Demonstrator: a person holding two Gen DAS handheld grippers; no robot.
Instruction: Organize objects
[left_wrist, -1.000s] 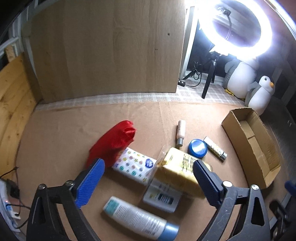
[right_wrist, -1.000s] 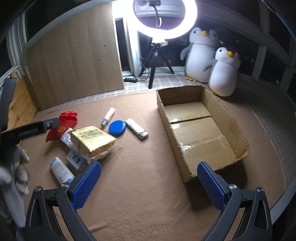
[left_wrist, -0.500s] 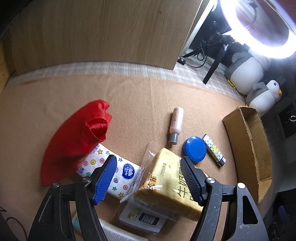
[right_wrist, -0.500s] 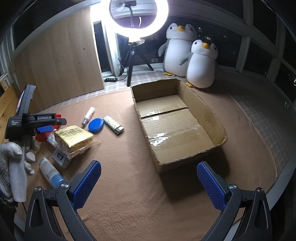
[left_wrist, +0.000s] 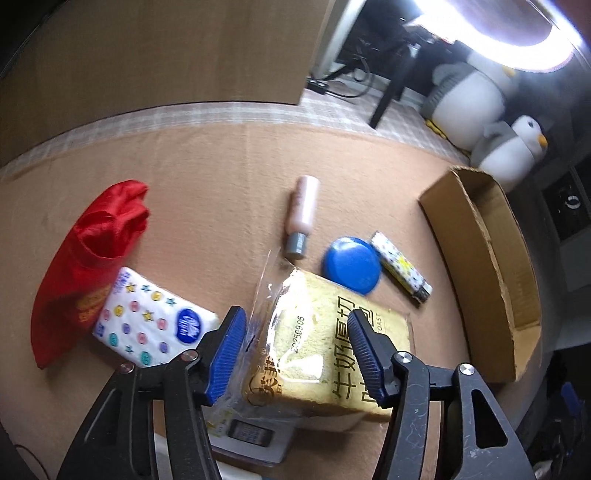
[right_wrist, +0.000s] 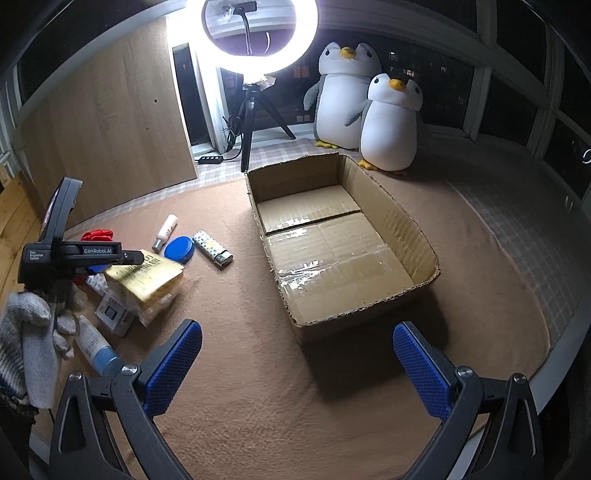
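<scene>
Bread pack (left_wrist: 325, 354) sits between closing left tongs (left_wrist: 295, 354); right tongs (right_wrist: 295, 365) gape, empty.

Red cloth bag (left_wrist: 88, 266), blue round lid (left_wrist: 351, 264)

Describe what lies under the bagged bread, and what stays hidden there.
The bread rests on a small white packet with a dark label, which pokes out at its near edge. A white bottle lies beside that. The rest of the packet is covered, so anything else underneath cannot be seen.
</scene>
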